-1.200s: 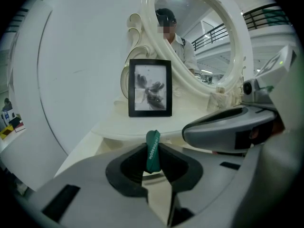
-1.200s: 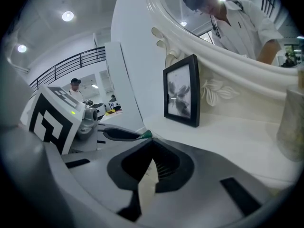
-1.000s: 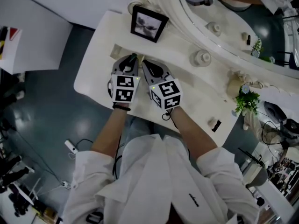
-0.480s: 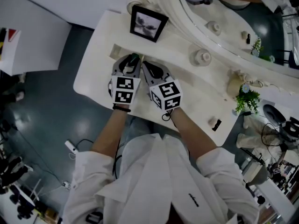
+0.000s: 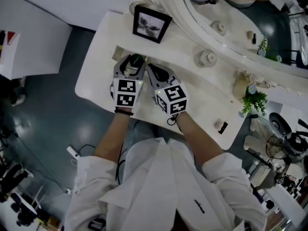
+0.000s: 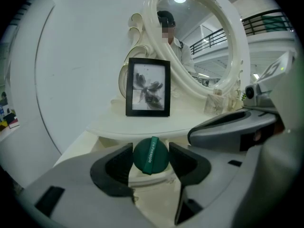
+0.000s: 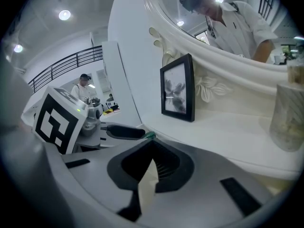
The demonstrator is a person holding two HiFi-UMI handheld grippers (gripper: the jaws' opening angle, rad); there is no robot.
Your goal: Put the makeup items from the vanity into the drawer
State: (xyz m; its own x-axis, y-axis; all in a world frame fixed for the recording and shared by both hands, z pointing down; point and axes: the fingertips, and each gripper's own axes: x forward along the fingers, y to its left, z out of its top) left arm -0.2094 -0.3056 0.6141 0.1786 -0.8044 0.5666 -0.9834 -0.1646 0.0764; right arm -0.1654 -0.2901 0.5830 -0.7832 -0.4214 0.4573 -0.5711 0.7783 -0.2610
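Observation:
A dark green round makeup item point(image 6: 151, 156) with a printed strip sits between the jaws of my left gripper point(image 6: 151, 159). Those jaws have just been opening, and the pads stand beside the item without pressing it. Under it shows the cream inside of the open drawer point(image 6: 148, 180). In the head view the left gripper point(image 5: 134, 61) points into the drawer point(image 5: 119, 53) at the vanity's front, with the green item point(image 5: 137, 58) at its tips. My right gripper point(image 5: 150, 67) lies close beside it, with its jaws point(image 7: 151, 146) meeting at the tips and nothing in them.
A black picture frame point(image 5: 152, 24) stands on the vanity top point(image 5: 96, 66) just behind the drawer. The oval mirror point(image 5: 240, 13), round jars point(image 5: 208, 58), a small plant point(image 5: 253, 100) and a small black item point(image 5: 222, 127) lie to the right. A glass vase point(image 7: 289, 110) stands at far right.
The left gripper's jaws have spread wider around the green item. Both hands have stayed where they were, and the right gripper looks the same.

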